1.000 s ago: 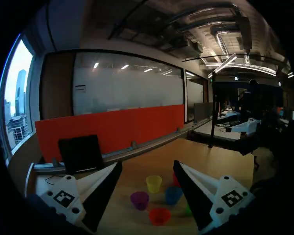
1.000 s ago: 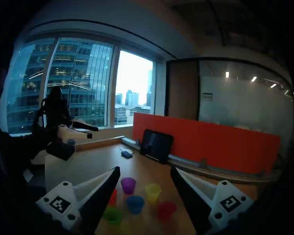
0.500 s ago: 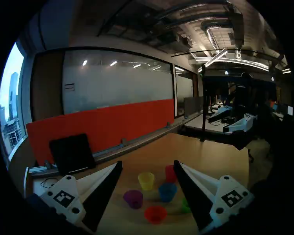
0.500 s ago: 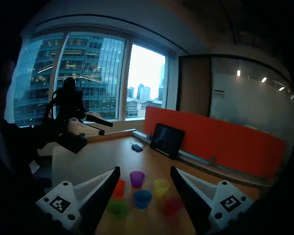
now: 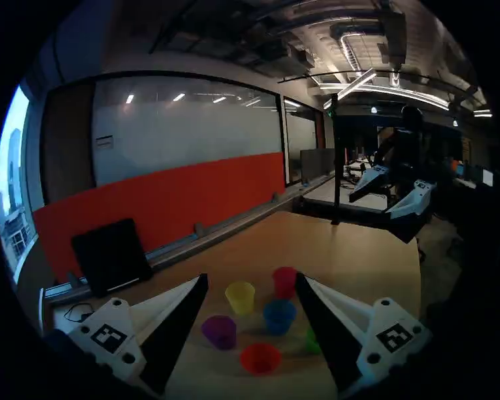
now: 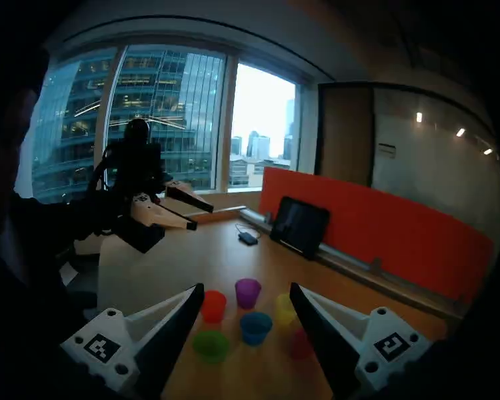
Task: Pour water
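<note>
Hovering above the wooden table (image 5: 343,247) with the left gripper (image 5: 250,276): fingers spread wide, gripping nothing. Framed between those fingers, out on the table's open middle and well clear of the partition edge, six small cups bunched close together, all upright. Blue cup (image 5: 279,315) at the heart of the bunch. Yellow cup (image 5: 241,297) and red cup (image 5: 284,281) behind it, toward the partition edge. Purple cup (image 5: 219,331) off to the left, orange cup (image 5: 261,358) nearest, green cup (image 5: 311,340) half hidden behind the right-hand finger. Cannot tell whether any of them holds water.

Over to the right gripper (image 6: 246,287): also up off the table, fingers wide apart, empty, looking at the same bunch from another side.

Along the table's far edge, an orange partition (image 5: 183,193), with a dark tablet (image 5: 110,257) propped against it. Close by on that edge, a small dark device (image 6: 248,238) on a cable. Beyond the table's end, tall windows (image 6: 163,120).
</note>
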`<act>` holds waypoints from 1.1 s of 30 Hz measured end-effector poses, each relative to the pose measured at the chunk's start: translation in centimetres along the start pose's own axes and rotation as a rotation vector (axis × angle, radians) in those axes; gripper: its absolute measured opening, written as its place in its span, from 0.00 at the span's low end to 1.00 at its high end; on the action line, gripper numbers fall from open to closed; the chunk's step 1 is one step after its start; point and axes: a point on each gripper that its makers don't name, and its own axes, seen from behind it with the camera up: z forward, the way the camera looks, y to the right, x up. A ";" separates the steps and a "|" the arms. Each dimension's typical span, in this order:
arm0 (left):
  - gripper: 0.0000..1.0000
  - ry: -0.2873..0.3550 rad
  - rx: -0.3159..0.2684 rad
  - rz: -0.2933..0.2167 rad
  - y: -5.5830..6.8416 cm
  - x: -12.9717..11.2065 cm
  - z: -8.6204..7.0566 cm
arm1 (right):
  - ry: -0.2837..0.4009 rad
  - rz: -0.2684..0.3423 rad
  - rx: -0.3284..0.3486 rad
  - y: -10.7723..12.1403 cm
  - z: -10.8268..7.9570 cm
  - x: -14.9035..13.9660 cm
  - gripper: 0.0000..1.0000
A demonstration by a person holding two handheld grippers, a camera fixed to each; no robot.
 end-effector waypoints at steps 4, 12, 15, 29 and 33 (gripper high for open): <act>0.97 -0.017 -0.013 0.003 0.2 -0.7 0.6 | -0.023 -0.004 0.016 -0.4 0.2 -0.8 0.99; 0.97 -0.066 -0.046 -0.011 0.4 -2.7 1.9 | -0.085 -0.013 0.055 -1.3 0.5 -2.8 0.99; 0.97 -0.080 -0.061 -0.011 0.6 -3.2 2.4 | -0.106 -0.020 0.068 -1.5 0.7 -3.4 0.99; 0.97 -0.153 -0.099 0.045 1.6 -6.3 5.0 | -0.167 -0.034 0.122 -2.7 2.2 -7.1 0.99; 0.97 -0.184 -0.110 0.060 2.0 -7.6 5.8 | -0.189 -0.043 0.134 -3.1 2.8 -8.6 0.99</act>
